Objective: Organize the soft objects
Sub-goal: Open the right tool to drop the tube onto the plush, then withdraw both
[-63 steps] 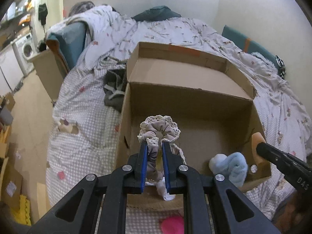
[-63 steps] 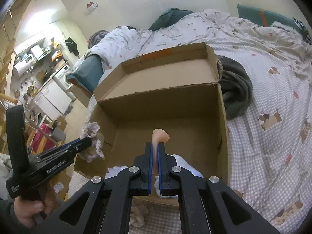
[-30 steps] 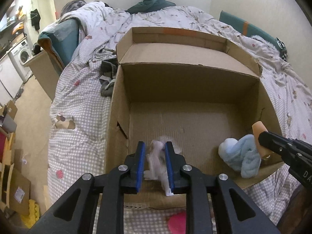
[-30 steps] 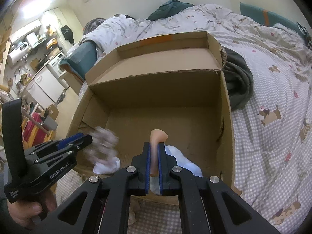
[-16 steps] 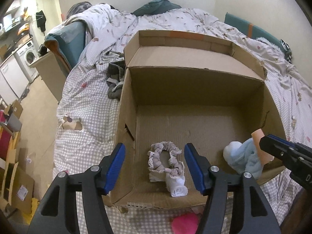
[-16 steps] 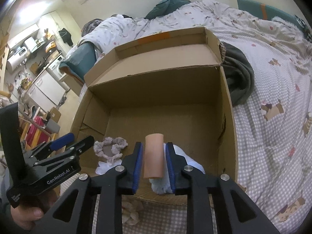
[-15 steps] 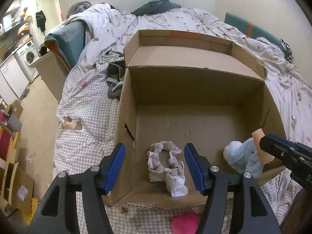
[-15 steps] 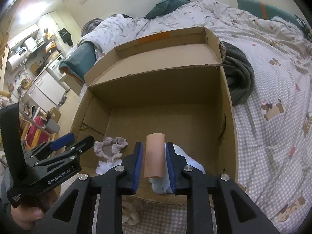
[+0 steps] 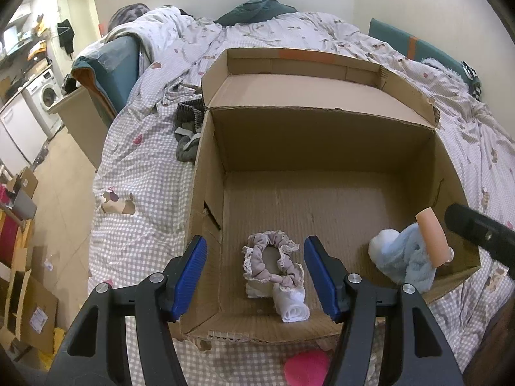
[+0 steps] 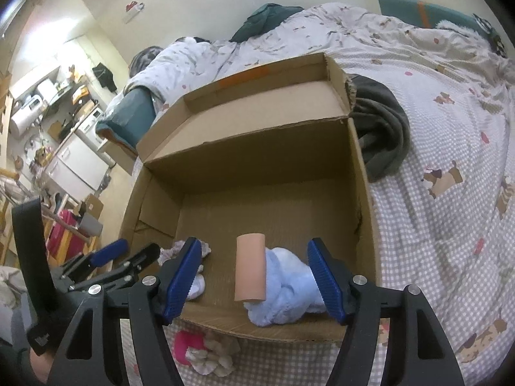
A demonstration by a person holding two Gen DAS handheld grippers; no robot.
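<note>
An open cardboard box (image 9: 322, 135) (image 10: 257, 160) sits on the bed. Inside, a mauve lace-edged scrunchie (image 9: 273, 259) lies on a rolled white sock (image 9: 291, 305) near the front left. A light blue fluffy cloth (image 9: 405, 257) (image 10: 283, 286) lies at the front right. A peach foam tube (image 10: 250, 268) (image 9: 431, 236) is between the open right fingers, above the blue cloth; I cannot tell whether it rests on the cloth. My left gripper (image 9: 256, 275) is open and empty above the scrunchie. My right gripper (image 10: 254, 276) is open.
A pink soft item (image 9: 305, 370) (image 10: 188, 342) and a beige fluffy item (image 10: 212, 358) lie on the checked bedspread in front of the box. Dark grey clothes (image 10: 379, 135) (image 9: 188, 135) lie beside the box. Bedding is piled behind. Floor and cartons are at the left.
My left gripper dropped the scrunchie into the box and stays open. My right gripper has opened wide and let go of the peach tube.
</note>
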